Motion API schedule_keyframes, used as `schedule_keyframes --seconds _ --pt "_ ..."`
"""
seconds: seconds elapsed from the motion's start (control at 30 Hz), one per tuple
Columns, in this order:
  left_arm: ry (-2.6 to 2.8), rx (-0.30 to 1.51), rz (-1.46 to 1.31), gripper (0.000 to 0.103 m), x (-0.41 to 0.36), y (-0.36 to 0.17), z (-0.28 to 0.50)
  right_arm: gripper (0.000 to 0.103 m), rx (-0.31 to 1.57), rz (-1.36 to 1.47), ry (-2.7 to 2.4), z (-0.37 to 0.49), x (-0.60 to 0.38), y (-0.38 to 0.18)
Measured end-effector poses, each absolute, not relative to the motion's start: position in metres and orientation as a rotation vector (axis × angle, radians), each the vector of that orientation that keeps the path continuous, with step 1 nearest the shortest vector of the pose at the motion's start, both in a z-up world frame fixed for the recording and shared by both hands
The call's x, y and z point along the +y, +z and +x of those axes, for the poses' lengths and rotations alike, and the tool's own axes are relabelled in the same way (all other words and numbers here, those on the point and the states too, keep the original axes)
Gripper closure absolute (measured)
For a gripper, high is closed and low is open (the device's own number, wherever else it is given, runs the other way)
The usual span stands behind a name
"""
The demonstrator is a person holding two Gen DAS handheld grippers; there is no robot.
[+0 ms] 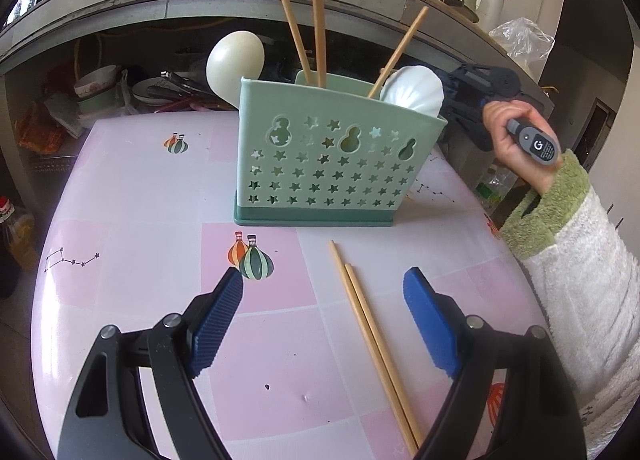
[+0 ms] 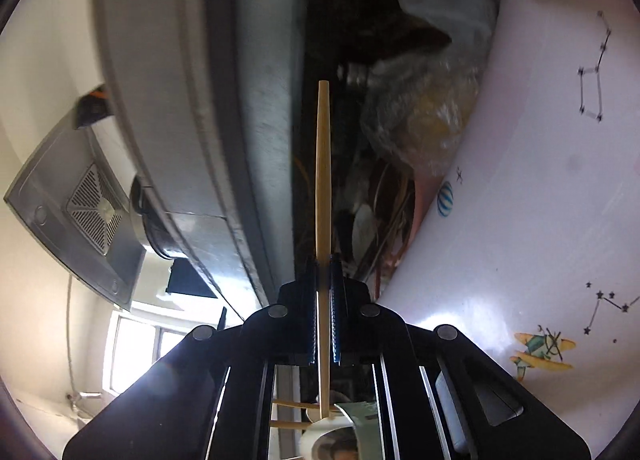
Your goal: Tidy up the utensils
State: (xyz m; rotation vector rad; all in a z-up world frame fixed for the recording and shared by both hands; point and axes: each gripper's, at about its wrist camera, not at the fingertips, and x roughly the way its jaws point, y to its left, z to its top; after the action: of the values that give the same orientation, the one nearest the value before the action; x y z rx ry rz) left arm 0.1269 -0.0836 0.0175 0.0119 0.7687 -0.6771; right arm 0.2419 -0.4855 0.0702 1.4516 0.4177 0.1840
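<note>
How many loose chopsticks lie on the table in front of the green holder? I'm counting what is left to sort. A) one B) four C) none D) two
D: two chopsticks lie side by side on the pink table, between the open left claw and the green holder.
</note>
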Motion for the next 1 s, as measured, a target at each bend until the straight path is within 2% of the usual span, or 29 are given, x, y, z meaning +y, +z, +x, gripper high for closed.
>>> schedule_keyframes --seconds 0.27,0.37,0.47,0.7,1.0 --pt "-0.652 0.720 0.004 0.023 -0.071 0.028 0.111 0.098 0.086 1.035 0.096 0.183 -0.458 0.206" --pt "-0.639 0.712 -0.001 0.023 -0.066 0.030 0.107 0.098 0.015 0.813 0.128 0.162 -0.418 0.251" --pt "-0.622 0.711 -0.008 0.023 -0.061 0.030 0.106 0.099 0.006 0.603 0.148 0.161 -0.371 0.270" --pt "-0.595 0.701 -0.020 0.023 -0.049 0.032 0.099 0.099 0.132 0.250 0.082 0.194 -0.296 0.238" --pt "-0.574 0.688 -0.025 0.023 -0.035 0.030 0.094 0.098 0.299 0.097 0.041 0.211 -0.268 0.164"
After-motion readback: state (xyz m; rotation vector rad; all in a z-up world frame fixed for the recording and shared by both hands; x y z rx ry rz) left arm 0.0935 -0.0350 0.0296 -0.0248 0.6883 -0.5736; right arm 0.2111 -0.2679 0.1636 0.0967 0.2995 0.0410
